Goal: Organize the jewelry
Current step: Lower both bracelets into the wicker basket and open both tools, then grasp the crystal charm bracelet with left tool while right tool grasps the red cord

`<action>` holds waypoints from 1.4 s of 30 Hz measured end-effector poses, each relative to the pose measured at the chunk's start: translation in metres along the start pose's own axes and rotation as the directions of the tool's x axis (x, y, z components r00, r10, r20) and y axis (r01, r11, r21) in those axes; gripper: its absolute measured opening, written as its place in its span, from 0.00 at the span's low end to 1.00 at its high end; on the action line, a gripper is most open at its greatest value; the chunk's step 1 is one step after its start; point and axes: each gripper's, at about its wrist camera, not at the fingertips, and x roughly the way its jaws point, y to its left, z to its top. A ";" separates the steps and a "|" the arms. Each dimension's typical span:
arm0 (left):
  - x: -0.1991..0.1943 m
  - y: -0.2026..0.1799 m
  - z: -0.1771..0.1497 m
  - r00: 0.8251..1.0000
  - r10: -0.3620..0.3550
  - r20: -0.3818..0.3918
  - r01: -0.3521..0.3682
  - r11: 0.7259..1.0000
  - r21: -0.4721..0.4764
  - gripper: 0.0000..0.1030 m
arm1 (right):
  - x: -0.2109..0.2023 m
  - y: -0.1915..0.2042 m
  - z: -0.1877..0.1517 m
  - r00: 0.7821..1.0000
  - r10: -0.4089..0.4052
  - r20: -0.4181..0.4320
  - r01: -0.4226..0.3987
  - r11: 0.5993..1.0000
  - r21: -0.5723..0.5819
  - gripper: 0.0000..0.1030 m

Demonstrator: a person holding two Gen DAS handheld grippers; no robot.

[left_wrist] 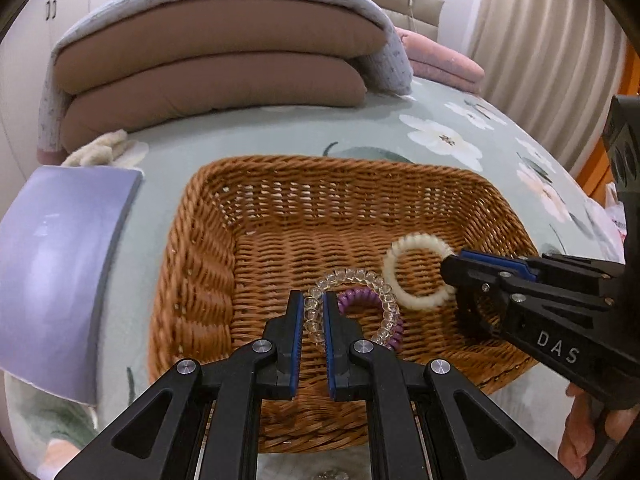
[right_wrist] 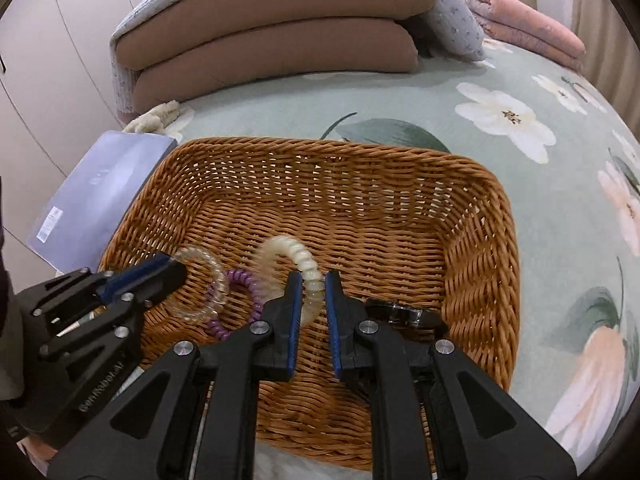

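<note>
A brown wicker basket (left_wrist: 208, 208) (right_wrist: 492, 216) sits on the flowered bed. My left gripper (left_wrist: 312, 300) (right_wrist: 176, 266) is shut on a clear spiral bracelet (left_wrist: 384, 300) (right_wrist: 216, 292) over the basket floor. My right gripper (right_wrist: 312, 280) (left_wrist: 450, 270) is closing around a cream spiral bracelet (right_wrist: 298, 256) (left_wrist: 416, 240), which looks motion-blurred. A purple spiral bracelet (left_wrist: 356, 296) (right_wrist: 240, 280) lies on the basket floor under the clear one. A dark wristwatch (right_wrist: 404, 314) lies in the basket just right of my right gripper's fingers.
A lilac flat case (left_wrist: 52, 264) (right_wrist: 104, 184) lies left of the basket. Folded brown and grey bedding (left_wrist: 216, 64) (right_wrist: 280, 32) is stacked behind. A cream plush item (left_wrist: 100, 152) and pink pillows (right_wrist: 532, 28) lie farther back. A curtain (left_wrist: 552, 40) hangs at right.
</note>
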 end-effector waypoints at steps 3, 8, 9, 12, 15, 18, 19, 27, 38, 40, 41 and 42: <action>-0.002 -0.002 -0.002 1.000 -0.016 -0.001 0.016 1.000 0.006 0.10 | -0.006 -0.007 -0.003 0.999 0.033 0.010 -0.033 0.999 0.029 0.12; -0.028 -0.002 -0.007 0.998 -0.046 0.034 0.046 0.999 0.006 0.45 | -0.027 -0.020 -0.015 0.994 0.092 0.054 -0.096 0.993 0.070 0.12; -0.037 -0.002 -0.008 0.997 -0.048 0.053 0.047 0.999 0.007 0.49 | -0.032 -0.020 -0.017 0.993 0.097 0.063 -0.101 0.992 0.073 0.12; -0.058 -0.003 -0.015 0.995 -0.068 0.071 0.068 0.998 0.008 0.52 | -0.054 -0.022 -0.029 0.989 0.114 0.095 -0.121 0.991 0.065 0.16; -0.080 -0.005 -0.024 0.992 -0.082 0.095 0.080 0.997 0.018 0.52 | -0.077 -0.021 -0.044 0.981 0.147 0.128 -0.155 0.987 0.051 0.48; -0.107 -0.009 -0.039 0.988 -0.096 0.122 0.092 0.995 0.040 0.52 | -0.106 -0.015 -0.064 0.968 0.179 0.178 -0.186 0.982 0.023 0.60; -0.116 -0.010 -0.044 0.986 -0.100 0.131 0.095 0.994 0.048 0.52 | -0.116 -0.014 -0.071 0.965 0.180 0.189 -0.186 0.983 0.013 0.60; -0.183 -0.015 -0.101 0.975 -0.139 0.176 0.124 0.988 0.090 0.66 | -0.184 0.008 -0.132 0.953 0.209 0.219 -0.198 0.978 -0.068 0.74; -0.218 0.004 -0.184 0.989 -0.112 0.102 0.106 0.992 0.062 0.68 | -0.215 0.019 -0.226 0.975 0.168 0.144 -0.152 0.981 -0.117 0.81; -0.217 0.010 -0.194 0.990 -0.110 0.087 0.107 0.993 0.045 0.68 | -0.212 0.018 -0.238 0.982 0.142 0.128 -0.127 0.985 -0.115 0.81; -0.216 0.012 -0.195 0.990 -0.110 0.083 0.108 0.993 0.038 0.68 | -0.210 0.016 -0.242 0.984 0.134 0.120 -0.120 0.986 -0.114 0.81; -0.214 0.015 -0.197 0.991 -0.110 0.078 0.108 0.994 0.029 0.68 | -0.207 0.014 -0.245 0.986 0.125 0.111 -0.113 0.988 -0.108 0.81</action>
